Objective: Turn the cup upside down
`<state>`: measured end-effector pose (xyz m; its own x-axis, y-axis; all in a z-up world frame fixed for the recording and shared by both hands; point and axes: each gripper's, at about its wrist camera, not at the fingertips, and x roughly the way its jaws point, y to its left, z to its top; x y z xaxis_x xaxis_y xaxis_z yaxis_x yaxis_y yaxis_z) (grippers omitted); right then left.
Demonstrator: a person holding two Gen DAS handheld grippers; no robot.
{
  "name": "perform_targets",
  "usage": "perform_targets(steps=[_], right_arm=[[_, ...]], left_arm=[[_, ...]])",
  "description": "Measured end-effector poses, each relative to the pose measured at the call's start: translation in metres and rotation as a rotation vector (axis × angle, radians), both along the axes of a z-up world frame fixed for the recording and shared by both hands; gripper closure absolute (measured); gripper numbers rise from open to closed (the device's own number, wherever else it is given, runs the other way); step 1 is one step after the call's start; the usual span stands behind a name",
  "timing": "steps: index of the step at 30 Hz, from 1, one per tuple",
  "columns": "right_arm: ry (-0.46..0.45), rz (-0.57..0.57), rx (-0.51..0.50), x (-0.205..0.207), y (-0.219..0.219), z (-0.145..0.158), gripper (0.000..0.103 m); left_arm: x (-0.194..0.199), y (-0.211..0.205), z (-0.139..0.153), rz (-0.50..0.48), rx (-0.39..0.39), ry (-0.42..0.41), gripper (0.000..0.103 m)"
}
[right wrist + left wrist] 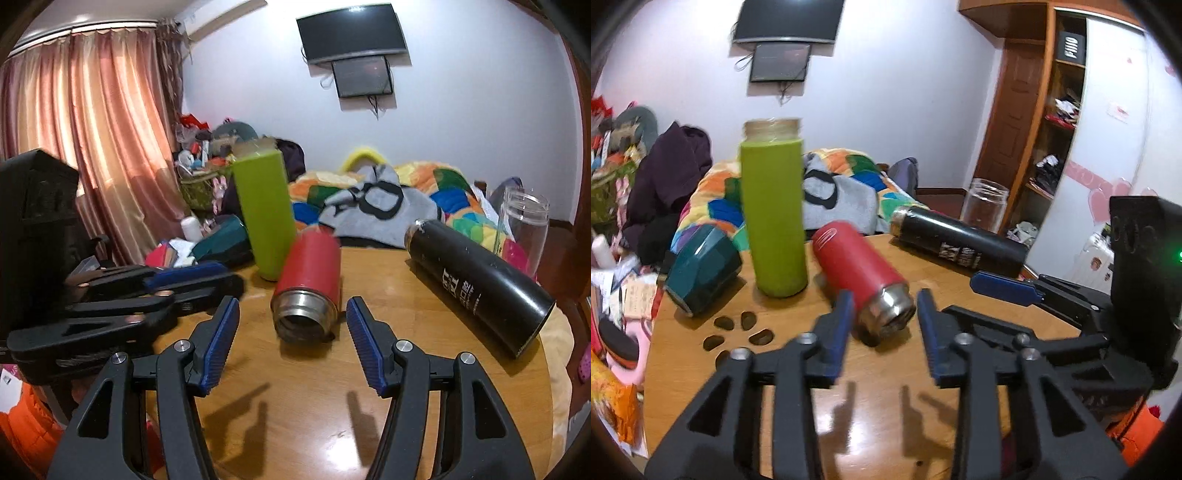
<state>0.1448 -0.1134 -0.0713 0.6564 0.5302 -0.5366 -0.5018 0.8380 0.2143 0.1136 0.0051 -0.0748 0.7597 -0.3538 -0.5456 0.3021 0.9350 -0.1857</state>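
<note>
A red cup with a steel threaded mouth lies on its side on the round wooden table, mouth toward me. My left gripper is open, its blue-padded jaws on either side of the mouth, not touching. In the right wrist view the red cup lies just ahead of my open, empty right gripper. The right gripper also shows at the right of the left wrist view. The left gripper shows at the left of the right wrist view.
A tall green cup stands upright behind the red one. A black flask lies on its side at the right. A dark teal cup lies at the left edge. A clear jar stands at the far edge. A cluttered bed lies beyond.
</note>
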Motion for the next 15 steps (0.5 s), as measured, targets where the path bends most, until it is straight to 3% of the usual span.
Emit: perform_targets(steps=[4,15], right_arm=[[0.065,0.005,-0.003,0.027,0.002,-0.007,0.046],[0.238,-0.06,-0.06,0.115,0.025,-0.018,0.045]], left_arm=[[0.008,0.017,-0.01,0.04,-0.031,0.051,0.065],[0.008,0.037,-0.017,0.106,0.017,0.055,0.065]])
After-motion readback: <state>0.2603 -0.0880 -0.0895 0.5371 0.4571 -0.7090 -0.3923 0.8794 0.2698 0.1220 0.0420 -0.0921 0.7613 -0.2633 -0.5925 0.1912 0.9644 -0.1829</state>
